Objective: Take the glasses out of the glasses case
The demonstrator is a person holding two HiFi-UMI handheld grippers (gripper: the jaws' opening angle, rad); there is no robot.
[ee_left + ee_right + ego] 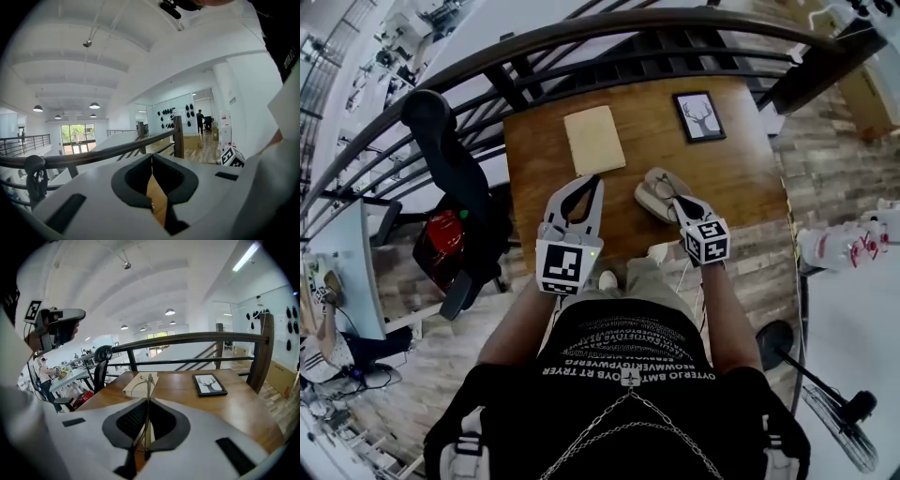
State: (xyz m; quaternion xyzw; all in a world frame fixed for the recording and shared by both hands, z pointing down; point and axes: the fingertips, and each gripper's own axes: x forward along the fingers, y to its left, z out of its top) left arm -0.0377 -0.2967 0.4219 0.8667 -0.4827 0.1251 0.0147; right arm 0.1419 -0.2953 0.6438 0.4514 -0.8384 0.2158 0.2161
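A brown wooden table (539, 202) fills the middle of the head view, set against a dark railing (581, 37) on a gallery. Plank flooring shows at the right and an open white hall runs beyond the rail (arched ceiling, hanging lamps, a window wall at the far end).

On the table I count one beige case (593, 139) at upper centre and one framed deer picture (698, 116) to its right. There is one pair of glasses (656, 192) and two grippers. One black chair (441, 150) stands off the table's left edge and one fan (839, 422) sits at lower right.

The left gripper (593, 180) has its jaw tips closed together with nothing between them, and only a strip of wood shows through the gap behind the tips (151, 157). The right gripper (678, 204) is clamped on the glasses just right of centre. They are clear of the case, which lies further up the table (140, 383).

In the right gripper view the jaws (148, 401) meet on a thin wire part of the glasses (149, 385). Seen edge-on, little of their shape reads. From the head they are two pale ovals partly behind the jaws. Whether the case is open or closed I cannot tell. The person's torso covers the table's near edge, and the left gripper view shows almost none of the tabletop.
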